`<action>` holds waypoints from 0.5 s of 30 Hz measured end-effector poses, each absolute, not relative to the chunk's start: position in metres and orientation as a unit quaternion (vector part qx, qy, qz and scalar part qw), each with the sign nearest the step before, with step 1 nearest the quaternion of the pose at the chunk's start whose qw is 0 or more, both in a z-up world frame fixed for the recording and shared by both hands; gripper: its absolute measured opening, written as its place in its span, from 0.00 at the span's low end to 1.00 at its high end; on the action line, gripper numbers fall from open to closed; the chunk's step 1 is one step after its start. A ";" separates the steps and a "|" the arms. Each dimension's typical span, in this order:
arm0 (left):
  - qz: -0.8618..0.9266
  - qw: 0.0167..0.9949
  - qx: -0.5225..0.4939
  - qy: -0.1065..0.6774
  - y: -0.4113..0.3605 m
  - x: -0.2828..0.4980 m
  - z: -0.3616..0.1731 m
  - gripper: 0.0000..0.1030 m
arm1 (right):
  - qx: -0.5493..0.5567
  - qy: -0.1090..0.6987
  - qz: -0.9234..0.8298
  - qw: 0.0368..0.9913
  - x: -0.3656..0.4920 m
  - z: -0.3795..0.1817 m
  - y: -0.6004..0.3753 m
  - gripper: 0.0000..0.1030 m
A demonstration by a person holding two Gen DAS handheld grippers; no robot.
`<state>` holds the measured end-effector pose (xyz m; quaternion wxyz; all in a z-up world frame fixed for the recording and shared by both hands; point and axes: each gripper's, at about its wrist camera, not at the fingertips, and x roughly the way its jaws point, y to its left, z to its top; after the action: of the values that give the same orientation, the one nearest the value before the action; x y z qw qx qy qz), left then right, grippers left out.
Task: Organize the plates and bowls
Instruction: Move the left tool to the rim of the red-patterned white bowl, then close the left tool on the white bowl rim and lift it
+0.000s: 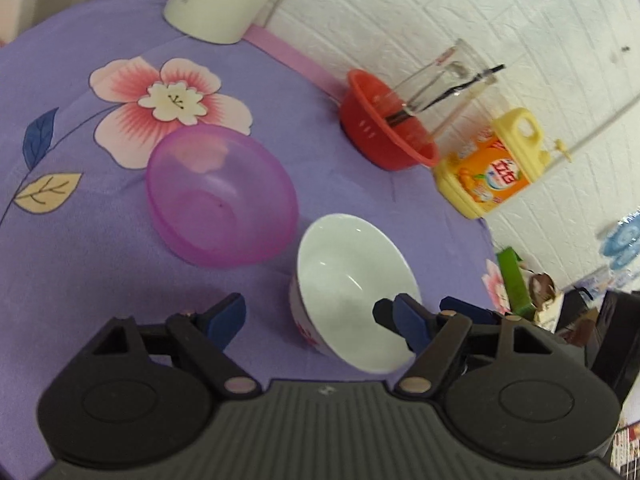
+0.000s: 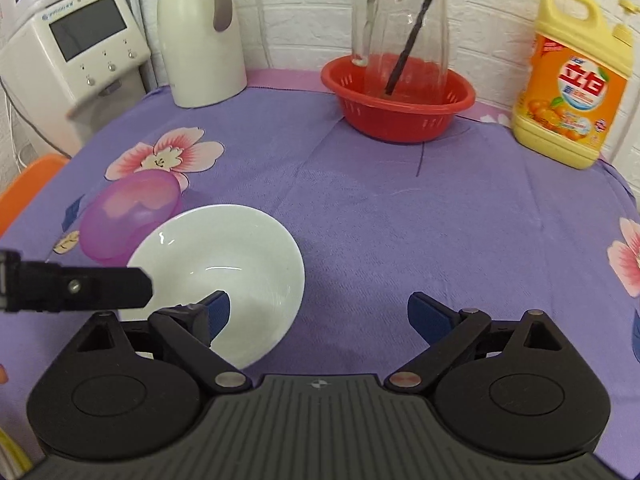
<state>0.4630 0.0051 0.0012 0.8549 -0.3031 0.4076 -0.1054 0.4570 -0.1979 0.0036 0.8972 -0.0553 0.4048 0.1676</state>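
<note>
A white bowl (image 1: 352, 276) (image 2: 224, 256) stands upright on the purple flowered cloth, close in front of both grippers. Just to its left and a bit further back sits a translucent pink bowl (image 1: 220, 196) (image 2: 128, 216), also upright and empty. My left gripper (image 1: 316, 314) is open, with its right finger over the white bowl's inside and its left finger outside over the cloth. One of its black fingers (image 2: 100, 288) reaches in from the left over the bowl's rim. My right gripper (image 2: 320, 310) is open too, with its left finger above the bowl's inside and its right finger over bare cloth.
At the back stands a red basket (image 2: 400, 116) with a glass jug (image 2: 404, 28) in it. A yellow detergent bottle (image 2: 572, 80) is at the back right, a white kettle (image 2: 200, 40) and a white appliance (image 2: 76, 60) at the back left. The table edge (image 1: 490, 248) runs close on the right.
</note>
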 end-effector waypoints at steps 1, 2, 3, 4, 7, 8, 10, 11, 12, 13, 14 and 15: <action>-0.104 0.854 -0.305 0.409 0.003 0.466 -0.001 0.74 | -0.058 0.405 0.170 0.896 0.460 0.000 -0.196 1.00; -0.103 0.853 -0.306 0.411 0.001 0.470 -0.003 0.74 | -0.060 0.406 0.174 0.895 0.463 -0.003 -0.194 1.00; -0.100 0.853 -0.304 0.413 -0.002 0.473 -0.004 0.73 | -0.061 0.408 0.178 0.894 0.464 -0.006 -0.192 1.00; -0.096 0.853 -0.303 0.415 -0.006 0.475 -0.006 0.73 | -0.062 0.410 0.182 0.892 0.467 -0.009 -0.190 1.00; -0.080 0.845 -0.316 0.424 -0.009 0.482 -0.014 0.71 | -0.057 0.411 0.193 0.889 0.472 -0.015 -0.187 1.00; -0.078 0.841 -0.322 0.428 -0.010 0.484 -0.017 0.70 | -0.056 0.411 0.197 0.888 0.472 -0.017 -0.185 1.00; -0.080 0.845 -0.318 0.422 -0.012 0.484 -0.018 0.51 | -0.053 0.414 0.206 0.885 0.472 -0.021 -0.183 1.00; -0.082 0.846 -0.317 0.421 -0.013 0.484 -0.019 0.50 | -0.048 0.410 0.212 0.886 0.471 -0.021 -0.182 1.00; -0.085 0.845 -0.320 0.421 -0.013 0.485 -0.019 0.48 | -0.047 0.408 0.215 0.886 0.469 -0.021 -0.182 1.00; -0.089 0.845 -0.321 0.420 -0.013 0.485 -0.020 0.45 | -0.045 0.407 0.220 0.885 0.468 -0.020 -0.181 1.00; -0.093 0.845 -0.319 0.419 -0.014 0.485 -0.020 0.43 | -0.043 0.406 0.226 0.885 0.467 -0.019 -0.180 1.00; -0.093 0.847 -0.314 0.419 -0.016 0.485 -0.019 0.41 | -0.039 0.406 0.232 0.883 0.465 -0.018 -0.179 1.00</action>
<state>0.4850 -0.0156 -0.0185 0.8472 -0.3136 0.4186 -0.0929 0.4650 -0.1788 -0.0183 0.8827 -0.0392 0.4064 0.2325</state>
